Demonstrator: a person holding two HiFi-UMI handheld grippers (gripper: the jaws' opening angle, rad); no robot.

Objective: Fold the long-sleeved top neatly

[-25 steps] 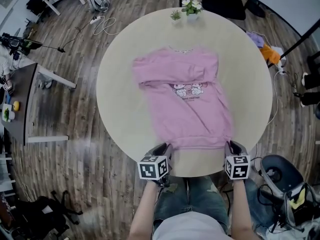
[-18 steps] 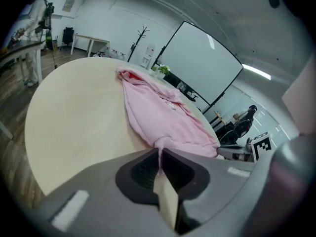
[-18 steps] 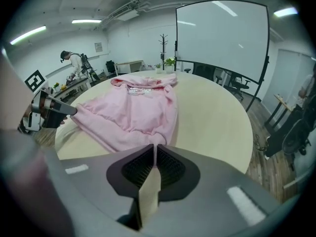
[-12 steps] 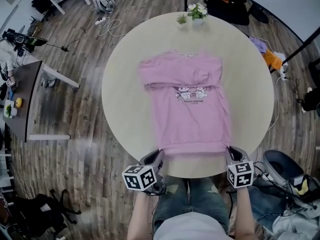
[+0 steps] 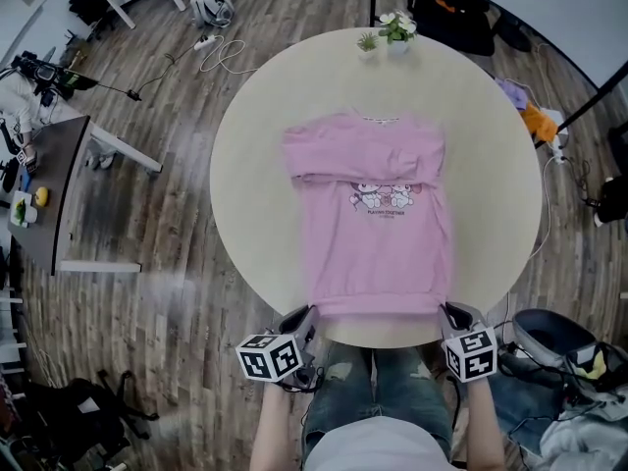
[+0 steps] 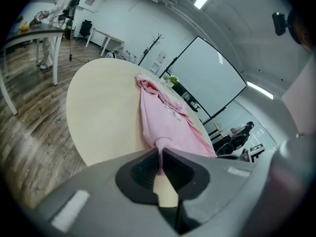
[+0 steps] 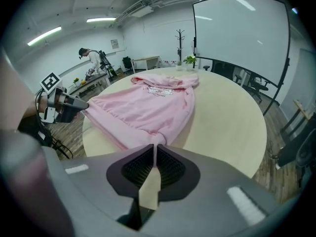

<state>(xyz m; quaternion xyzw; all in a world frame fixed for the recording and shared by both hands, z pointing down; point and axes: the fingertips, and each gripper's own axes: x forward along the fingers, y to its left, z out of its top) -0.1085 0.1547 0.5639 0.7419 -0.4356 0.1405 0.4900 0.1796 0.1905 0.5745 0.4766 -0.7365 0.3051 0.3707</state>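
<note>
Hem (image 5: 378, 309) has slid toward the counter (image 5: 255, 165) edge, left tool (image 5: 306, 314) clamped on it, right tool (image 5: 449, 310) just closing tighter on it; pull unevenly and you'll skew the top (image 5: 378, 234).

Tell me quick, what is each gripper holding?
Left gripper: shut on the pink top.
Right gripper: fingers have just been closing; shut on the pink top too.

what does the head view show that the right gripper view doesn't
Only the head view: the person's jeans, the marker cube on the right claw, and the full outline of the pink top on the round table. Only the right gripper view: a hem corner pinched between the right claw's shut jaws, a coat stand and a large screen. Both: the top, the table, the potted plant and the left claw holding the other hem corner.
</note>
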